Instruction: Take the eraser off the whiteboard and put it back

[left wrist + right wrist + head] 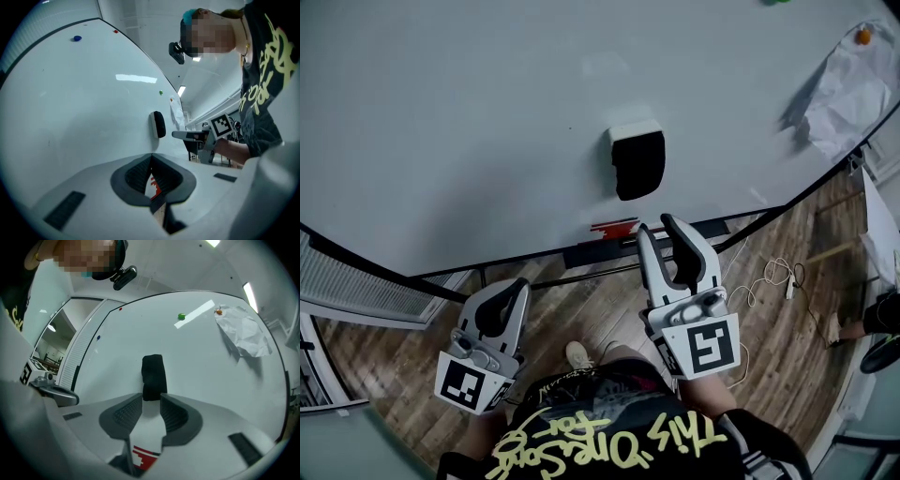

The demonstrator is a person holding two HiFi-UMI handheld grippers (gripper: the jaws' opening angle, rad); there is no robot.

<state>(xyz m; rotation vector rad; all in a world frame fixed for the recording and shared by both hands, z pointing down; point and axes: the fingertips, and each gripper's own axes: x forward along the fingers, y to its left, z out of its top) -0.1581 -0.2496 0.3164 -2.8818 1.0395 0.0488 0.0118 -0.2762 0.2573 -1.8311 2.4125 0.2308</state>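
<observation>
the black eraser (637,161) is seen stuck on the whiteboard (487,122), above the red-and-white label (614,227) at the board's lower edge. the right gripper (658,227) is held just below the eraser and pointed at it; its jaws are parted a little, and nothing is gripped between them. the left gripper (511,286) is held lower and to the side, jaws closed together and empty. a crumpled paper sheet (853,84) is pinned to the board's far right.
</observation>
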